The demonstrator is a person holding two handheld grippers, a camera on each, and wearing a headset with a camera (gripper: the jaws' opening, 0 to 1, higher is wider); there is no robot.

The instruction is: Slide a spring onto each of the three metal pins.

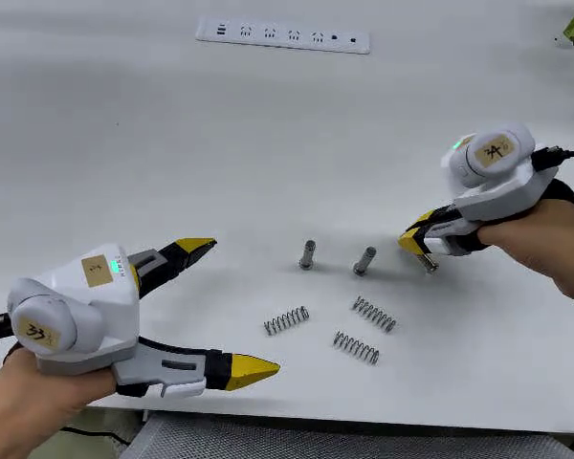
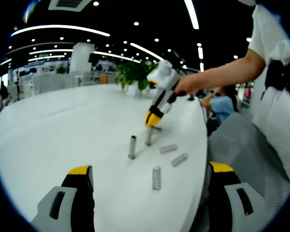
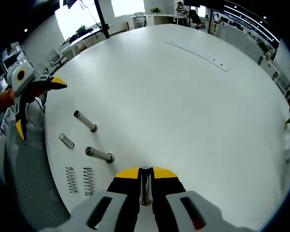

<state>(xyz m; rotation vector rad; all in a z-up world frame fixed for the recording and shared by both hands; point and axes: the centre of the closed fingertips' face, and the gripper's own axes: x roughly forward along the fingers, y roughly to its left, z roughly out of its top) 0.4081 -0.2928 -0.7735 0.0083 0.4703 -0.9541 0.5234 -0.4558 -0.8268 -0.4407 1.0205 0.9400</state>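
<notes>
Two metal pins (image 1: 307, 253) (image 1: 364, 260) stand upright on the white table. My right gripper (image 1: 413, 241) is just right of them, shut on a third pin (image 1: 428, 262), whose lower end is at the table. That pin (image 3: 145, 186) runs up between the closed jaws of the right gripper (image 3: 144, 172). Three springs (image 1: 286, 320) (image 1: 374, 314) (image 1: 356, 347) lie loose in front of the pins. At the near left edge my left gripper (image 1: 225, 306) is wide open and holds nothing. From the left gripper (image 2: 150, 169), the springs (image 2: 156, 177) and pins (image 2: 132, 147) lie ahead.
A white power strip (image 1: 282, 35) lies at the far side of the table. The table's near edge (image 1: 364, 416) runs just below the springs. A person in white (image 2: 273, 96) stands to the right. A green plant (image 2: 135, 72) sits at the far end.
</notes>
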